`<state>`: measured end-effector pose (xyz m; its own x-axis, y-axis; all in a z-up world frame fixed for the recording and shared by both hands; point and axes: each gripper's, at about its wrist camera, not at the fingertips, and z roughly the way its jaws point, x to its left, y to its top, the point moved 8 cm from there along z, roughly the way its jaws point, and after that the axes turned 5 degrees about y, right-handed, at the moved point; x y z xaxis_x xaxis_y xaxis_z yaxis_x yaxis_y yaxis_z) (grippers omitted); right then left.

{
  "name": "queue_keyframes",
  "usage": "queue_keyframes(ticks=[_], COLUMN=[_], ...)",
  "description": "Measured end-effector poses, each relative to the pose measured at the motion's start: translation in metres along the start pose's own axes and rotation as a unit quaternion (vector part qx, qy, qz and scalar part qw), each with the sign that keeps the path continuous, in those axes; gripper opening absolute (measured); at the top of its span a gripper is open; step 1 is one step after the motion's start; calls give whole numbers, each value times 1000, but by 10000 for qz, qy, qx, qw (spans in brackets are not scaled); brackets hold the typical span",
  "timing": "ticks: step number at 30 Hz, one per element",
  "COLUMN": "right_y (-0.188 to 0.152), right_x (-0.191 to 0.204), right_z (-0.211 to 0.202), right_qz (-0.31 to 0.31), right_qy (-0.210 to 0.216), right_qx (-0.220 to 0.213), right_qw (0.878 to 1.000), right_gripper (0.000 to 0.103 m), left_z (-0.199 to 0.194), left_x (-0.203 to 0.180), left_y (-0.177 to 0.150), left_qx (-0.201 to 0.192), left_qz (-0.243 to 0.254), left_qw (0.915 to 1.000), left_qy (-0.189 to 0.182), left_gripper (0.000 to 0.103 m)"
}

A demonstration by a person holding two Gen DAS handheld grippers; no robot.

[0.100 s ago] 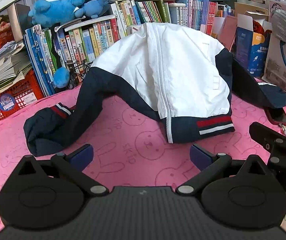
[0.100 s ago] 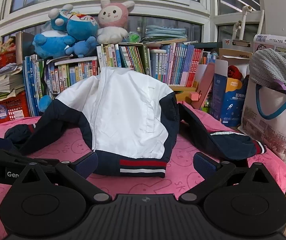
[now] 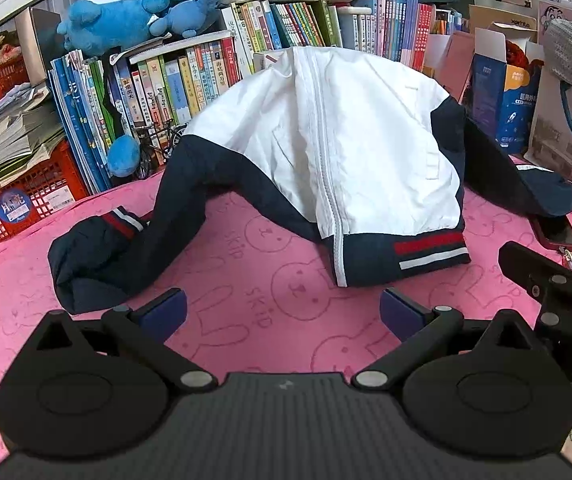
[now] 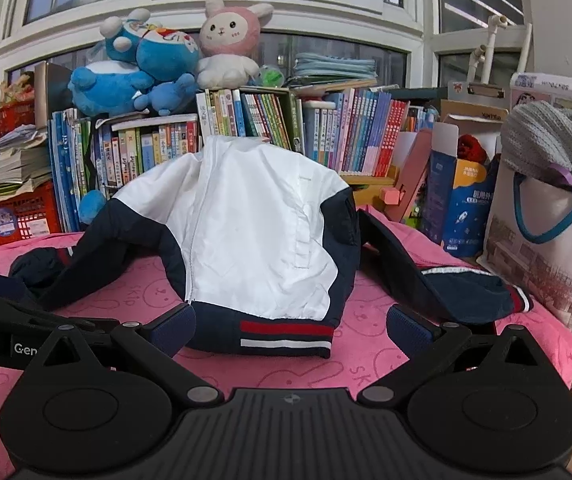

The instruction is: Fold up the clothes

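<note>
Left wrist: phone (image 3: 557,233) beside jacket (image 3: 350,152).

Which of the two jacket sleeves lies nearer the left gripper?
The bunched navy sleeve on the jacket's left side: its cuff end lies just ahead of the left gripper; the other sleeve stretches away far right.

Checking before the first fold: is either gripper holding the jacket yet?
No. Left gripper and right gripper are both open, short of the jacket.

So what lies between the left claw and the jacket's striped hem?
Only bare pink cloth, printed with bunnies, separates the open left claw from the jacket; the left wrist view shows it.
</note>
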<state>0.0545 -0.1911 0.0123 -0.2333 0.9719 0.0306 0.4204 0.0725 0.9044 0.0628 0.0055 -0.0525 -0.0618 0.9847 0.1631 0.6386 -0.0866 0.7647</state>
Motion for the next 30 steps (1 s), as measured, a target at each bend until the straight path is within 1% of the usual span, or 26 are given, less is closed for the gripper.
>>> queue_keyframes(ticks=[4,8,15,30], right_y=[-2,0,1,-1], right_x=[-3,1,1,2], right_z=[0,3,5,8], right_qz=[0,-126,-98,-86], right_qy=[-22,-42,3,12], right_qx=[33,100,95,163], right_qw=[10000,9999,9999,9998], right_gripper=[103,103,103,103], left_z=[2,4,6,9], left_x=[-1,-1,1,3], left_y=[-1,-2,-3,-6], left_qx=[22,45,149,280], left_qz=[-9,-17,-106,-184], left_qw=[10000,10000,9997,9992], left_qy=[-26,-52,-153,-198], left_gripper=[103,103,103,103])
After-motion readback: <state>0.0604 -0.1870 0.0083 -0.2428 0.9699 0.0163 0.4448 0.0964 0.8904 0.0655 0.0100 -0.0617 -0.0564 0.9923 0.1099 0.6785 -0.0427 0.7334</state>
